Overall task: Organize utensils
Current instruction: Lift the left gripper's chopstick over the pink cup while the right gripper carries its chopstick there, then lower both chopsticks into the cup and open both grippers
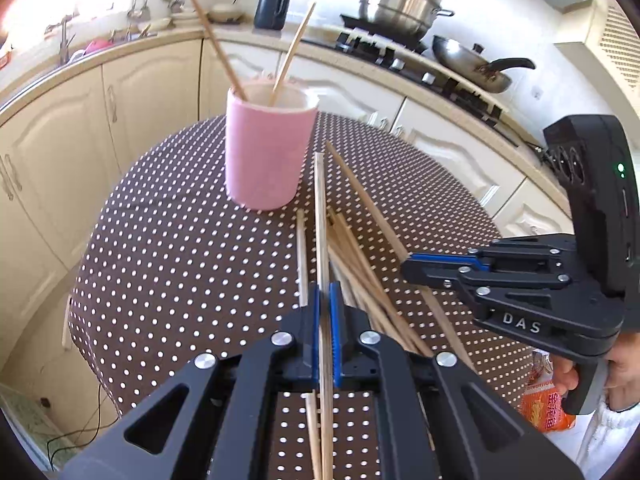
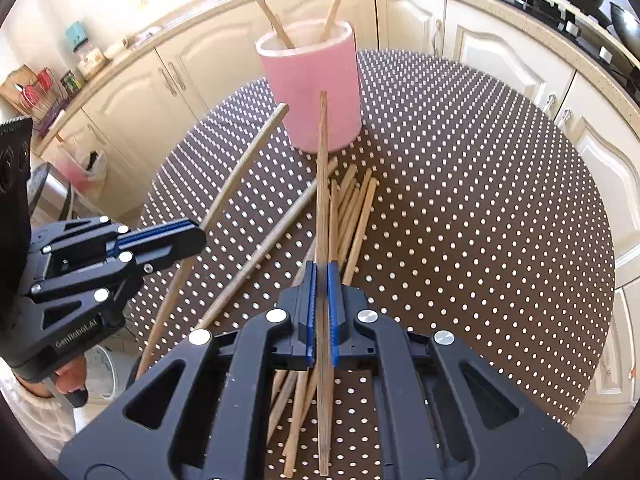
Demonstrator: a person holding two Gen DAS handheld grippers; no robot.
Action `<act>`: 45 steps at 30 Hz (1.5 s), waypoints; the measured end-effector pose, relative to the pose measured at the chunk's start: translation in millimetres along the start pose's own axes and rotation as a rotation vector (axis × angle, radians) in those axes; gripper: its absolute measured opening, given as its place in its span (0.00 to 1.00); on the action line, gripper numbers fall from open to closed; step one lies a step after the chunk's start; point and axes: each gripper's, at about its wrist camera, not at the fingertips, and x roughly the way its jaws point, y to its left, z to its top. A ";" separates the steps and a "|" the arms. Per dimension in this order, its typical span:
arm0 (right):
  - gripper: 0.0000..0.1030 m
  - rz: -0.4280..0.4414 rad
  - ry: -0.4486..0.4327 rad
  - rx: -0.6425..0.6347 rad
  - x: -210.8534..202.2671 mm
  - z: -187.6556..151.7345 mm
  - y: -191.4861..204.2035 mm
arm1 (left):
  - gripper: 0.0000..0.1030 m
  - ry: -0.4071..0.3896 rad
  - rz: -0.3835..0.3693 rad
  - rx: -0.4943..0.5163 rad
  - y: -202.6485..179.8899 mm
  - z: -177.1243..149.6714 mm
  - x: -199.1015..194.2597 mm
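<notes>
The left gripper [image 1: 325, 292] pinches one chopstick [image 1: 320, 216] and the right gripper [image 2: 322, 276] pinches another [image 2: 322, 168], both pointing toward the pink cup [image 1: 266, 152], which stands on the dotted table [image 1: 180, 248] with two chopsticks inside. Loose chopsticks [image 2: 352, 208] lie just before the cup.

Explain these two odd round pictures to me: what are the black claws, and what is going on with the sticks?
No robot here: a person holds a hand tool in each hand, each with a two-finger gripper and a wide-angle camera looking along its fingers. One picture is from the left gripper, the other from the right gripper; each also sees its partner at the side. Both are shut, each on one chopstick: the left's and the right's. More chopsticks lie loose on the dotted tablecloth. A pink cup already holds two.
</notes>
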 end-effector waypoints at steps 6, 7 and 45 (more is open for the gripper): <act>0.05 0.053 -0.060 0.011 -23.3 2.8 5.2 | 0.04 -0.073 -0.033 0.016 -10.3 8.6 -22.5; 0.05 0.055 -0.071 0.008 -27.3 2.8 6.3 | 0.04 -0.081 -0.035 0.021 -10.7 9.8 -25.9; 0.05 0.151 -0.821 0.048 -42.2 155.0 -18.0 | 0.05 -0.899 -0.026 -0.028 28.0 147.1 -39.5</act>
